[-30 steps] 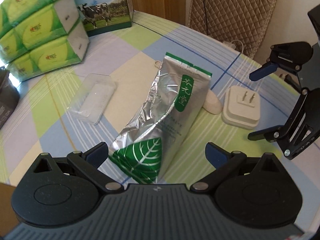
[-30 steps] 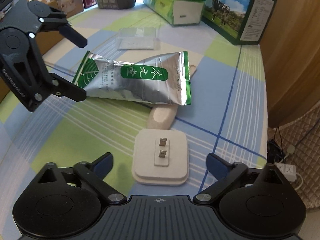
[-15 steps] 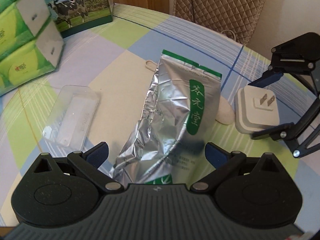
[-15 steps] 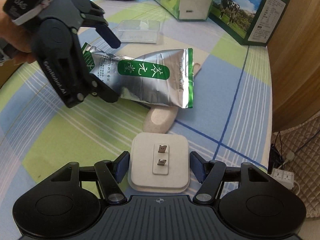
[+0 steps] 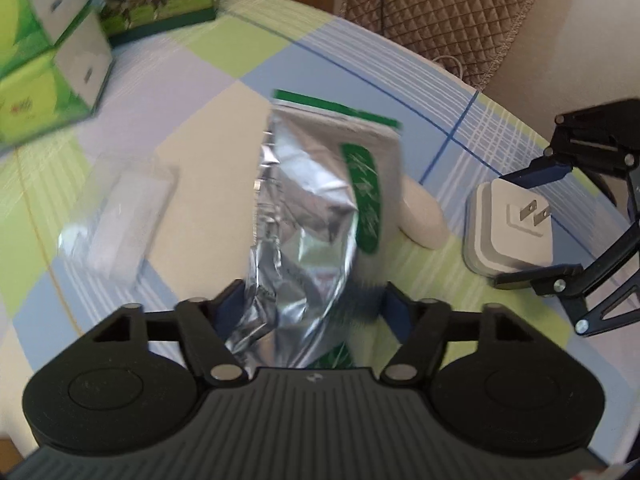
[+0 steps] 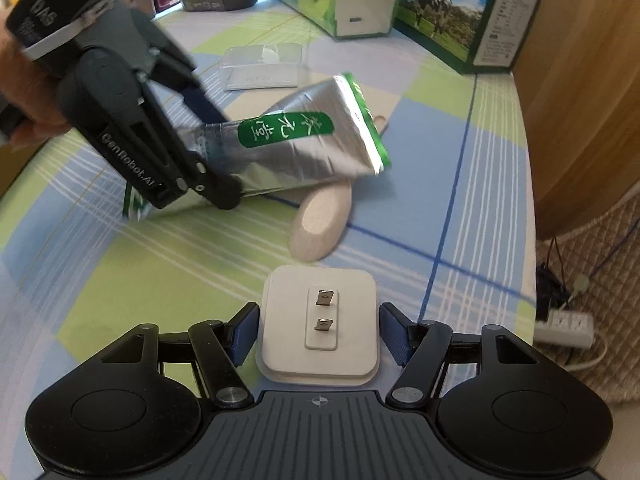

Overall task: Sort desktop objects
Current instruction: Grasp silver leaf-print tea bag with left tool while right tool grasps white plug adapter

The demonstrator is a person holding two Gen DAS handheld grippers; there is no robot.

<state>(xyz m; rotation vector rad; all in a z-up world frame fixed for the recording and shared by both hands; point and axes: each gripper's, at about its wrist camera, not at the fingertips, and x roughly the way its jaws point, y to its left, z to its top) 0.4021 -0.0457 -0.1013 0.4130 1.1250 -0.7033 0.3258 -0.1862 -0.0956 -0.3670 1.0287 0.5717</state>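
The left gripper [image 6: 208, 156] is clamped on the silver-green tea pouch [image 6: 296, 148], whose far end seems raised off the checked tablecloth [image 6: 400, 216]. Just beside the pouch lies a beige oval stone [image 6: 320, 224]. Nearer than the stone, the right gripper [image 6: 318, 334] pinches the white plug adapter [image 6: 320, 324].

Clear case [image 5: 116, 216] blurred, perhaps empty.

R gripper [image 6: 318, 334] pads flanking white plug adapter [image 6: 318, 326] at 6, L gripper [image 6: 208, 148] clamping foil pouch [image 6: 304, 148] at 10
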